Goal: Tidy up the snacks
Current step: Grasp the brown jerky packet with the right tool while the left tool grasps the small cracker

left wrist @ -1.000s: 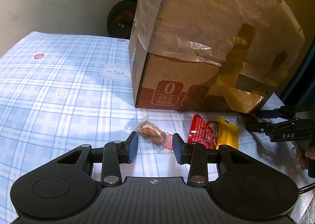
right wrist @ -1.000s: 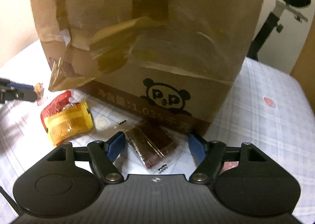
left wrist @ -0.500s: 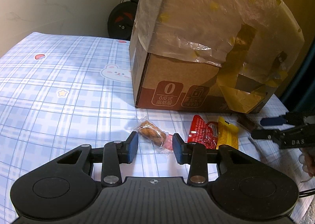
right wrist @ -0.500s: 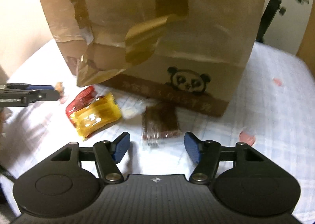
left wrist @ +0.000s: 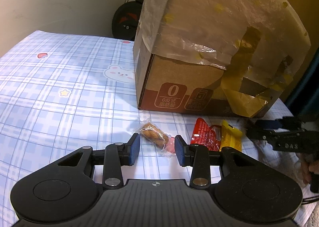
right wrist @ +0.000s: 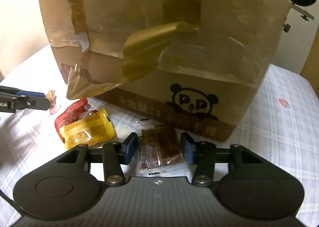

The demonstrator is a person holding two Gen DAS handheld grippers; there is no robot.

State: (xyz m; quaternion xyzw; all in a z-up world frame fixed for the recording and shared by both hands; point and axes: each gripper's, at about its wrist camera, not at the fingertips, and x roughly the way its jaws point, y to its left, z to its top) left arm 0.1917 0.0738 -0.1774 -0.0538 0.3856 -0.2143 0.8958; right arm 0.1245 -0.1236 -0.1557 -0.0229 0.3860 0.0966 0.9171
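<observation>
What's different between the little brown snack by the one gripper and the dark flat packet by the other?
The brown snack is a lumpy, golden-brown piece in a clear wrapper; the dark packet is flat, square-edged and reddish-brown. The brown snack lies ahead of the left gripper, mostly beyond its fingertips, while the dark packet sits between the fingers of the right gripper, which have just been closing. Both lie on the checked cloth near the cardboard box.

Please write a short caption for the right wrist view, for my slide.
Right gripper closing around a dark snack packet in front of a cardboard box.
</observation>
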